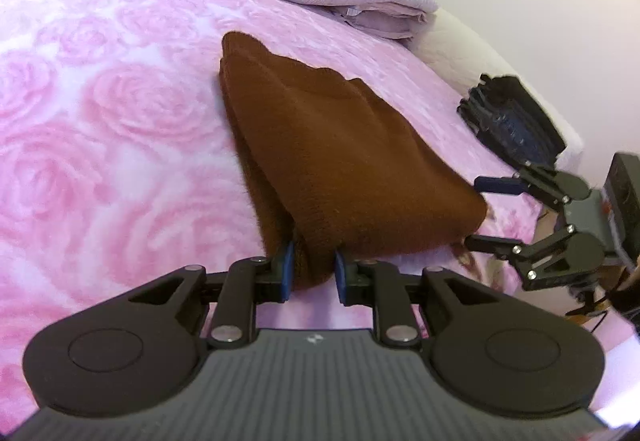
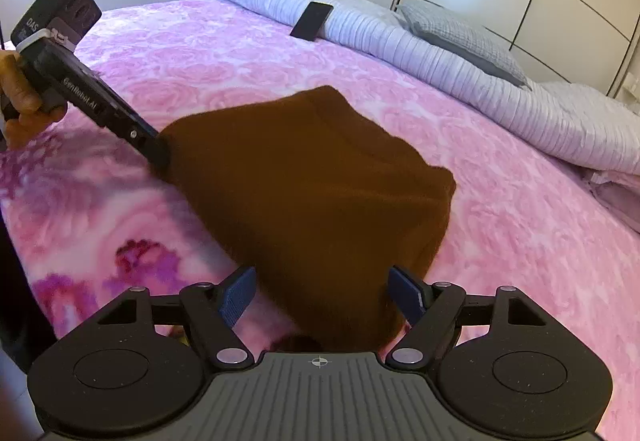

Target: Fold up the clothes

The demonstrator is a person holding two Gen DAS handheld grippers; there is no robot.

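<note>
Brown knit garment [image 1: 340,161]: it is laid folded on the pink rose-patterned blanket [image 1: 100,121] of the bed, with its near edge raised off the blanket at the corner that is gripped.

Left gripper [image 1: 311,275]: it is pointed downward toward the bed, and a bunched fold of the garment's near edge is clamped between its blue pads [image 1: 286,273]; the jaws are drawn almost together, with only the thickness of the fabric between them.

Left hand [image 2: 24,101]: it is seen at the left edge of the right wrist view, wrapped round the gripper's handle, the tool being angled down so that its tip is met by the garment's corner.

Right gripper [image 2: 320,295]: it is held tilted down over the garment's other near corner; the jaws are spread wide, the cloth is lying between the blue fingers [image 2: 238,293], and no pad is seen pressed on it.

Right gripper from the left wrist view [image 1: 476,213]: its two fingers are seen apart, just beside the garment's right corner.

Lilac ribbed duvet [image 2: 400,37]: it is heaped along the far side of the bed, with a dark phone [image 2: 312,20] propped against it.

Dark folded clothes [image 1: 508,117]: they are stacked near the bed's far edge, well apart from the brown garment.
</note>
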